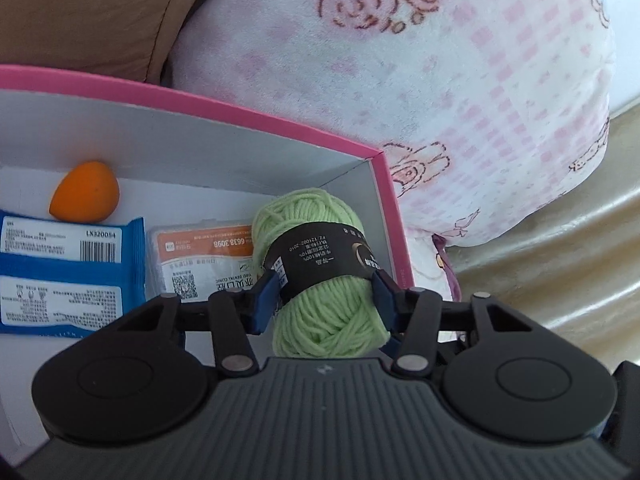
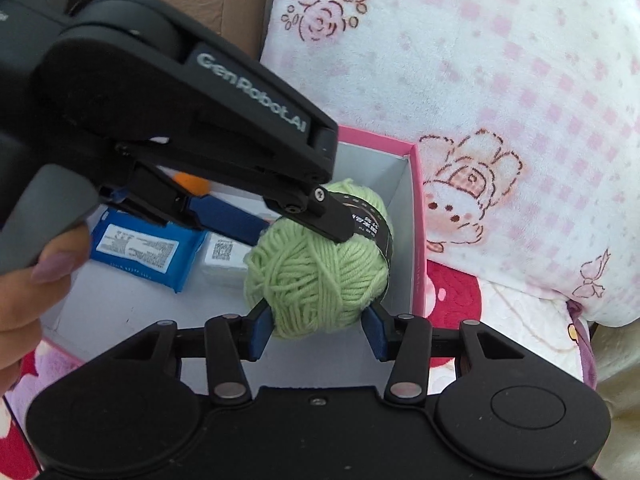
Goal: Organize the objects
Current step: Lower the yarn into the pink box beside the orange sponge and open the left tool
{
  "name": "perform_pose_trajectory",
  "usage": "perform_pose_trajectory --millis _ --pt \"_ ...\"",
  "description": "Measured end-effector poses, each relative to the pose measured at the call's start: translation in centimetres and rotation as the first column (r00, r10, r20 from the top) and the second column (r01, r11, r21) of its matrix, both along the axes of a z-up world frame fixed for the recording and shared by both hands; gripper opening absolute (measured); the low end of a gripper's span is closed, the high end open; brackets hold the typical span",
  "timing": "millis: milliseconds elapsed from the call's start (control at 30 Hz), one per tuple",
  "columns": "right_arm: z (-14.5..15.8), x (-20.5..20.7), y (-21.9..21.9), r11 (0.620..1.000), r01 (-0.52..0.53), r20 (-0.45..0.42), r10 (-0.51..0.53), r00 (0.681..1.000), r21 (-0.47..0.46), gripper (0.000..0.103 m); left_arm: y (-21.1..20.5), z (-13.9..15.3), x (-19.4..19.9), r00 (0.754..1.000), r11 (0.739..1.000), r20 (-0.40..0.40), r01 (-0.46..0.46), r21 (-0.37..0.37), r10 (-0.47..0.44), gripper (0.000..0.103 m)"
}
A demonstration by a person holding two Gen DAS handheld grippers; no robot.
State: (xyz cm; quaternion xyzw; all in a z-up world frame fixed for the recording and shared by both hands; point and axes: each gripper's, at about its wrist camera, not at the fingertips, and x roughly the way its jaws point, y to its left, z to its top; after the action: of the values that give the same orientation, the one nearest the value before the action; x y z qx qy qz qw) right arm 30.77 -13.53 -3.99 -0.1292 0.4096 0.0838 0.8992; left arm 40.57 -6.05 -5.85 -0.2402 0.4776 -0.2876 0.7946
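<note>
Green yarn [image 1: 320, 264], one soft skein of loosely wound pale strands with a dark paper band around its middle, sits in the right-hand corner of a cardboard box [image 1: 280, 124] with pink outer walls and a plain white inside. Both pairs of tongs grip it at once: the left tongs [image 1: 326, 294] press their blue pads on the band from either side, and the right tongs [image 2: 318, 328] pinch the rounded near end of the same skein. No earlier view is there to compare. Three other things lie flat on the box floor: one smooth orange egg-shaped sponge [image 1: 85, 192] by the far wall, one crinkly blue foil packet [image 1: 68, 268] with white printed labels, and one small clear plastic case [image 1: 200, 260] with an orange-and-white label. Behind the box rests a fluffy white-and-pink checked blanket [image 1: 460, 92] printed with roses and bunnies. A person's fingers [image 2: 36, 276] curl around the left tongs' grey handle.
</note>
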Motion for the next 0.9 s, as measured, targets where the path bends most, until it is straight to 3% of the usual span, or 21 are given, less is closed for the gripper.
perform_pose_trajectory --millis 133,267,400,467,633,700,800,833,900 --pt "0.9 -1.1 -0.7 0.999 -0.034 -0.004 0.034 0.999 0.019 0.052 -0.6 0.4 -0.7 0.998 0.998 0.049 0.028 0.056 -0.030 0.046" --pt "2.0 -2.5 -2.2 0.995 -0.028 0.032 0.025 0.999 0.096 0.049 -1.3 0.6 -1.2 0.996 0.995 0.080 0.035 0.090 -0.042 0.045" --pt "1.9 -2.3 -3.2 0.989 -0.002 0.049 -0.006 0.999 0.149 0.025 -1.9 1.0 -1.8 0.991 0.991 0.133 -0.007 0.136 -0.011 0.043" --pt "1.8 -2.1 -3.3 0.987 0.020 0.056 -0.030 0.998 0.160 0.024 -2.3 1.1 -2.0 0.990 0.990 0.140 0.003 0.143 -0.024 0.043" --pt "1.2 -2.4 -2.8 0.995 0.012 0.114 -0.024 0.993 0.102 0.024 -1.6 1.2 -1.9 0.996 0.993 0.090 0.005 0.118 -0.015 0.045" --pt "0.9 -2.4 -2.6 0.996 0.006 0.131 -0.017 0.991 0.084 0.024 -1.0 1.4 -2.1 0.993 0.994 0.119 -0.022 0.105 0.009 0.045" --pt "0.2 -1.8 -2.6 0.996 0.004 0.143 -0.017 0.990 0.086 0.024 -1.5 2.1 -2.0 0.975 0.975 0.219 -0.012 0.222 -0.038 0.039" --pt "-0.1 -1.2 -2.8 0.996 0.020 0.127 -0.031 0.991 0.087 0.023 -1.7 2.0 -1.8 0.975 0.969 0.218 -0.005 0.245 -0.050 0.036" --pt "-0.3 -0.5 -3.0 0.996 0.034 0.115 -0.043 0.992 0.080 0.020 -1.7 1.6 -1.5 0.982 0.976 0.180 0.023 0.217 -0.063 0.031"
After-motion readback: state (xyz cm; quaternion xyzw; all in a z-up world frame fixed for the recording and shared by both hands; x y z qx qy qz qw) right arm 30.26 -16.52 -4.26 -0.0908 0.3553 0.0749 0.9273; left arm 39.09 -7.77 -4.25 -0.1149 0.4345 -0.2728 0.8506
